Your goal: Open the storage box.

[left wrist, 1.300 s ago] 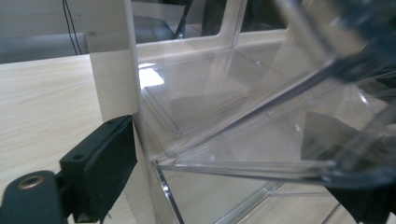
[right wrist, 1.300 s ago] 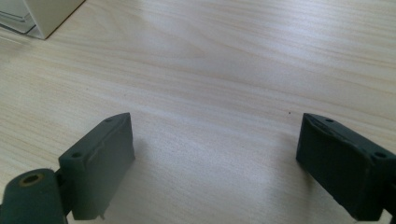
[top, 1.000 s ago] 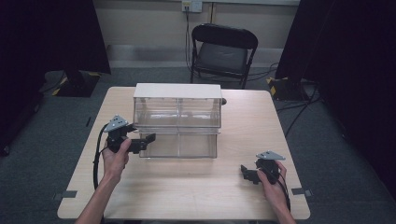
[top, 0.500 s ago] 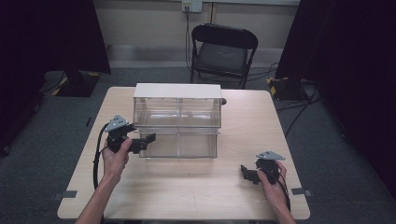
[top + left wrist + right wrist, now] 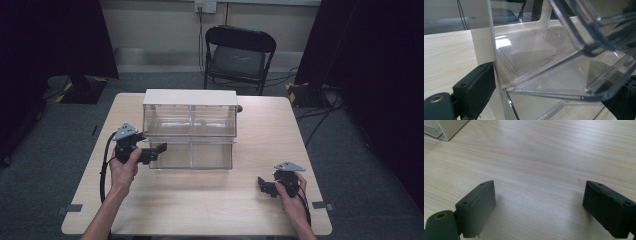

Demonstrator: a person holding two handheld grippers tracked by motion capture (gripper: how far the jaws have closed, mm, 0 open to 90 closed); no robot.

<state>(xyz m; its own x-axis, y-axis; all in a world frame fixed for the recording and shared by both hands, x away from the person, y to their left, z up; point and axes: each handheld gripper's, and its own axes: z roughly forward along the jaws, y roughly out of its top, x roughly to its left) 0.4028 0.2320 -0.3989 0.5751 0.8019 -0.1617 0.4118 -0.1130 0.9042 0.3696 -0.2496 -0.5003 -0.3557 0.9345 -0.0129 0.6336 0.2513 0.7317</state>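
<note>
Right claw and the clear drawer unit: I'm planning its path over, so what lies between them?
Bare tabletop. In the high view nothing lies between the right claw and the clear drawer unit; the right gripper view shows plain wood ahead.

high: above, facing table | gripper views: close, low, share tabletop

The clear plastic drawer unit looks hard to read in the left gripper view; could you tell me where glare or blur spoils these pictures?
Left gripper view: a bright glare patch sits on the clear plastic drawer unit, and reflections muddle its walls. Right gripper view: the pale wooden table is evenly lit, with soft shadows under the open jaws of the right gripper. High view: the room's sides are dark, and the see-through drawer fronts are faint against the table.
</note>
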